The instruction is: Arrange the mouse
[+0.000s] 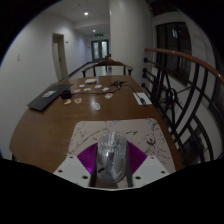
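On the left of the wooden counter (45, 125) lies a dark laptop (43, 100), closed flat. Further right, small items (100, 90) are scattered across the far part of the counter; they are too small to identify. At the near edge, the mouse (110, 152) sits between the purple pads (88, 160) of the gripper (110, 165). The gripper is narrowed around the mouse, with both pads against its sides. Under the mouse lies a light mat (140, 135) with dark marks. A paper (143, 98) lies further right. Black chairs (165, 85) stand along the right side.
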Action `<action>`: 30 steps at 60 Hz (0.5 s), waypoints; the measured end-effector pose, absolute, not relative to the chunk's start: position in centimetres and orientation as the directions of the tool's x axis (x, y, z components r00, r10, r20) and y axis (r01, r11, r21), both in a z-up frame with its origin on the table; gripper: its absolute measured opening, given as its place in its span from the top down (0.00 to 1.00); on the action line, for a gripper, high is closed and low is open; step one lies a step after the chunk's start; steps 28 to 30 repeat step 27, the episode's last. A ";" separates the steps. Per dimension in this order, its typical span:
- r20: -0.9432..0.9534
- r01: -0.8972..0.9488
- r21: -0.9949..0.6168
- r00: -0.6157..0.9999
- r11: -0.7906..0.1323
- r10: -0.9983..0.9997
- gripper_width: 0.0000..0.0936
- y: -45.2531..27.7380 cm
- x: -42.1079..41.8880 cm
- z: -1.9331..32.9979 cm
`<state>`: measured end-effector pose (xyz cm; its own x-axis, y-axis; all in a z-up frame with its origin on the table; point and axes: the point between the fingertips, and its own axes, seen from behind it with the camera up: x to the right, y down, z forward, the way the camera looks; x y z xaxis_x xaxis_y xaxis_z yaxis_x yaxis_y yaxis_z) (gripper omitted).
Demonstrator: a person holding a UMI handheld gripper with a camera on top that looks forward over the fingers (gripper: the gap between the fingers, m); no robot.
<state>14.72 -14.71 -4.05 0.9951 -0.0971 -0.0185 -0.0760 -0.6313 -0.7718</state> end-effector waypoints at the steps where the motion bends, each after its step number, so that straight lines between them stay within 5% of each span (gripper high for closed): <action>1: -0.022 -0.079 -0.764 0.995 -0.641 -0.096 0.51 -14.9 14.5 -4.3; 5: -0.023 -0.055 -0.749 0.998 -0.660 -0.058 0.41 -15.3 13.2 -5.2; 12: -0.029 -0.011 -0.745 0.999 -0.667 0.015 0.07 -17.4 10.9 -4.3; 30: -0.044 -0.016 -0.810 0.998 -0.586 0.033 0.09 -27.4 10.6 -2.3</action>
